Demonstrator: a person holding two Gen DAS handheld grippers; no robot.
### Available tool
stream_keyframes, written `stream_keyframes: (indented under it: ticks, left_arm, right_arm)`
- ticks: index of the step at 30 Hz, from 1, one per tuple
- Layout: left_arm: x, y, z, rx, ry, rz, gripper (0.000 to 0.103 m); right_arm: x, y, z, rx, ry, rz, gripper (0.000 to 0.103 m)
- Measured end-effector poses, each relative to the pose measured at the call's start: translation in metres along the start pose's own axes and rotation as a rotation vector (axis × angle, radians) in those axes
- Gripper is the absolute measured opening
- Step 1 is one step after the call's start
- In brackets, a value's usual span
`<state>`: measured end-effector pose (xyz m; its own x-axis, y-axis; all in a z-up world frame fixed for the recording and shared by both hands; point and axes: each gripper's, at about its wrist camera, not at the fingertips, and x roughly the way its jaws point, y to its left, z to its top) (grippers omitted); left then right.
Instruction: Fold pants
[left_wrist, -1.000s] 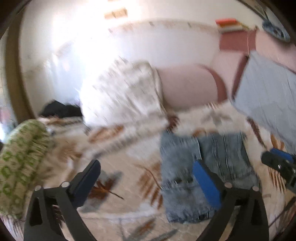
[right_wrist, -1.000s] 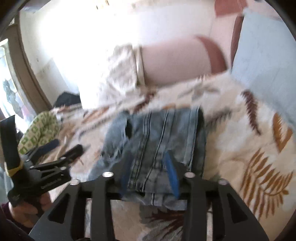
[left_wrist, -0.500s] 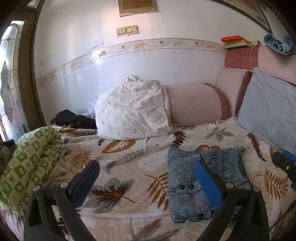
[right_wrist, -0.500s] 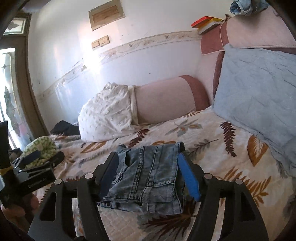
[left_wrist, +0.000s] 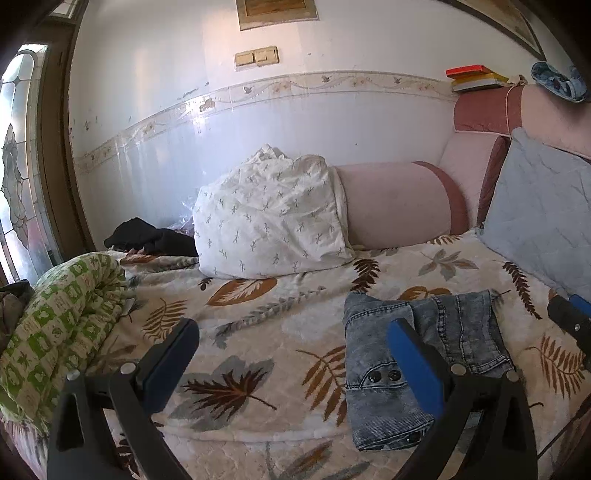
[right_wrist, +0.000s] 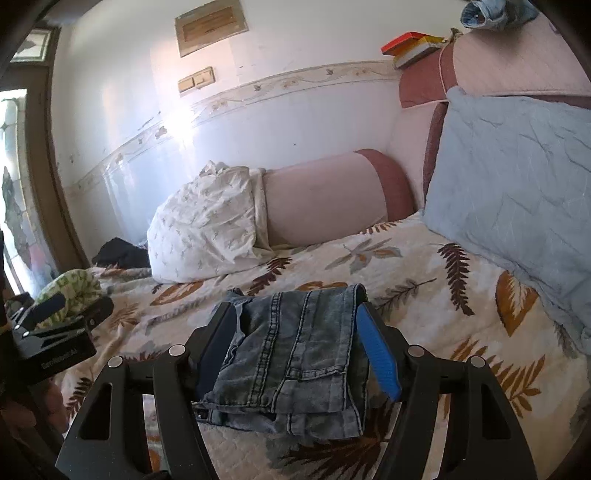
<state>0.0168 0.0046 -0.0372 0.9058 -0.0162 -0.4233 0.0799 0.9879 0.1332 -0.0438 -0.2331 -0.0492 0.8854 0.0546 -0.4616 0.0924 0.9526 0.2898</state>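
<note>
Folded jeans (right_wrist: 295, 354) on leaf-print bedspread (left_wrist: 258, 332); left tongs (left_wrist: 291, 354), right tongs (right_wrist: 295, 347) both released, empty.

left claw (left_wrist: 291, 369) spread, right claw (right_wrist: 299, 350) parted

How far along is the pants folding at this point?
Done: the jeans lie as a compact folded stack on the bedspread, waistband buttons showing in the left view. In hand: nothing; the right claw is open with its pads either side of the stack, and the left claw is open over bare bedspread. Left: probably only pulling both claws away; no further fold looks needed.
</note>
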Motion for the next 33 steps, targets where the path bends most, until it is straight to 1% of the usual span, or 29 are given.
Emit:
stream_keyframes:
  ticks: [5, 12, 15, 17, 22, 24, 25, 27, 30, 33]
  left_arm:
    - [0.006, -0.001, -0.005, 0.012, 0.017, 0.008, 0.103]
    - [0.011, 0.000, -0.008, 0.001, 0.033, 0.003, 0.103]
    - [0.017, 0.003, -0.011, -0.005, 0.055, 0.002, 0.103]
    - [0.019, 0.005, -0.012, -0.009, 0.058, 0.005, 0.103]
    - [0.024, 0.008, -0.020, -0.006, 0.049, -0.004, 0.103]
    - [0.027, 0.008, -0.029, 0.008, 0.031, 0.009, 0.103]
    - [0.031, 0.007, -0.033, 0.022, 0.043, 0.015, 0.103]
    - [0.041, 0.005, -0.035, 0.044, 0.097, 0.001, 0.103]
    - [0.040, 0.006, -0.034, 0.037, 0.084, 0.000, 0.103]
    - [0.040, 0.008, -0.033, 0.033, 0.084, -0.033, 0.103]
  right_arm:
    - [0.004, -0.001, 0.000, -0.002, 0.008, 0.003, 0.068]
    - [0.007, 0.009, -0.003, -0.050, 0.012, 0.006, 0.068]
    - [0.008, 0.014, -0.004, -0.069, 0.015, 0.008, 0.072]
    - [0.009, 0.015, -0.006, -0.069, 0.018, 0.009, 0.078]
    - [0.013, 0.018, -0.007, -0.078, 0.027, 0.001, 0.079]
    - [0.014, 0.019, -0.008, -0.085, 0.030, -0.003, 0.079]
    - [0.015, 0.020, -0.008, -0.088, 0.034, -0.004, 0.079]
    - [0.018, 0.021, -0.009, -0.095, 0.043, -0.008, 0.079]
    - [0.024, 0.024, -0.011, -0.114, 0.054, -0.016, 0.079]
    - [0.028, 0.028, -0.012, -0.124, 0.056, -0.023, 0.079]
